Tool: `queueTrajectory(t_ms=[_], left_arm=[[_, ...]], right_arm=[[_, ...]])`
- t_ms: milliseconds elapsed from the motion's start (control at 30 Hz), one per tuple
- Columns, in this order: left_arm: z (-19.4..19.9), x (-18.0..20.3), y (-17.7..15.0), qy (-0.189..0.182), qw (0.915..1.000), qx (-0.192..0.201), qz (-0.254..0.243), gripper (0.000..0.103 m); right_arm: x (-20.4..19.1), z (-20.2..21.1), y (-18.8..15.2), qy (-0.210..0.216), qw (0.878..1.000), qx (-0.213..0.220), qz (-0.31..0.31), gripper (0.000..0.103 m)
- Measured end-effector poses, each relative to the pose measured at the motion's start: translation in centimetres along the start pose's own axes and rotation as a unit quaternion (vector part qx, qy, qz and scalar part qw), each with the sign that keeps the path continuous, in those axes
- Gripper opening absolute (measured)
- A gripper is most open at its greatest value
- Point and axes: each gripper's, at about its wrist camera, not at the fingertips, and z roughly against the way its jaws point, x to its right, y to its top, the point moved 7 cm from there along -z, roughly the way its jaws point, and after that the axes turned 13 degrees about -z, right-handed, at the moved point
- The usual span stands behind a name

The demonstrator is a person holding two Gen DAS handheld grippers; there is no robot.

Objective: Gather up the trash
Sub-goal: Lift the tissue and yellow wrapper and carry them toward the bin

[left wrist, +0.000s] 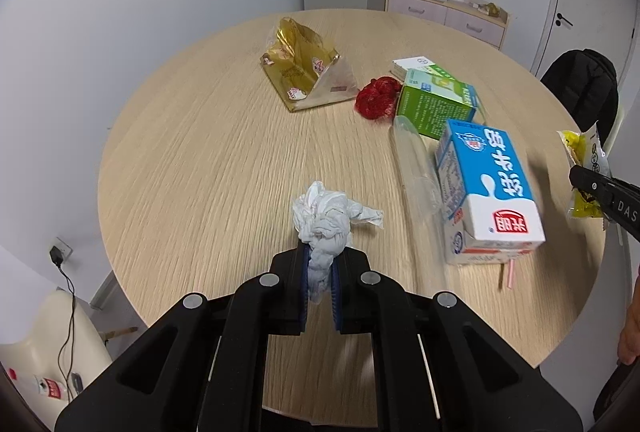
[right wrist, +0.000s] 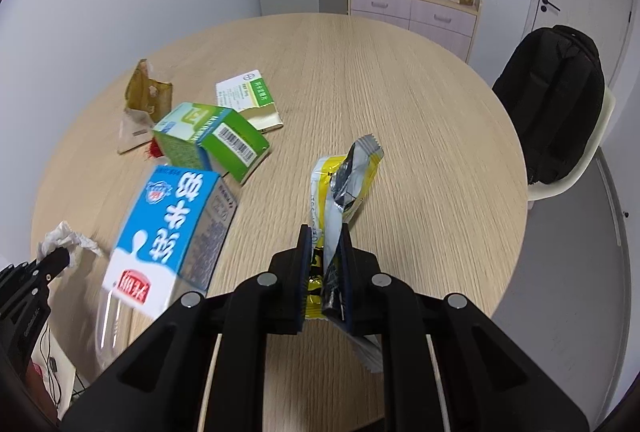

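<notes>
1. Trash lies scattered over the round wooden table (left wrist: 200,159), and two pieces of it are already pinched in the tongs.
2. The left gripper (left wrist: 320,272) has its jaws pressed together on a crumpled white tissue (left wrist: 324,220), which bulges out just ahead of the blue pads, above the tabletop.
3. The right gripper (right wrist: 325,272) is clamped on a yellow and silver snack wrapper (right wrist: 344,183); the wrapper stands up from between the fingers and its torn end trails back under them.
4. Just to the right of the left tongs, and to the left of the right ones, sits a blue and white milk carton (left wrist: 488,187) with a pink straw (left wrist: 511,272) at its near end.
5. A clear plastic bottle (left wrist: 416,167) lies touching the carton on its left side.
6. Beyond the carton is a green carton (left wrist: 432,103) on its side, with a red mesh ball (left wrist: 376,95) just beside it and a flat white and green medicine box (right wrist: 248,99) behind.
7. Farther ahead of the left tongs lies a gold food wrapper (left wrist: 304,67), well apart from the tissue.
8. Past the table's far edge stands a pink drawer cabinet (right wrist: 416,11); to the right of the right tongs, a black backpack (right wrist: 560,91) rests on a pale chair (right wrist: 568,179).
</notes>
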Motion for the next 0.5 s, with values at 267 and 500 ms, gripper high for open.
queueTrajectory(t_ms=[267,500], left_arm=[[3.0,0.5,-0.9,-0.013,0.9997,0.019,0.004,0.008],[6.1,1.4,-2.1,-0.022,0.9986,0.047,0.004,0.008]], right_arm=[[-0.3,3.1,-1.8,0.014,1.000,0.012,0.005,0.013],[-1.4,6.5,-4.1,0.028,0.999,0.034,0.023,0.013]])
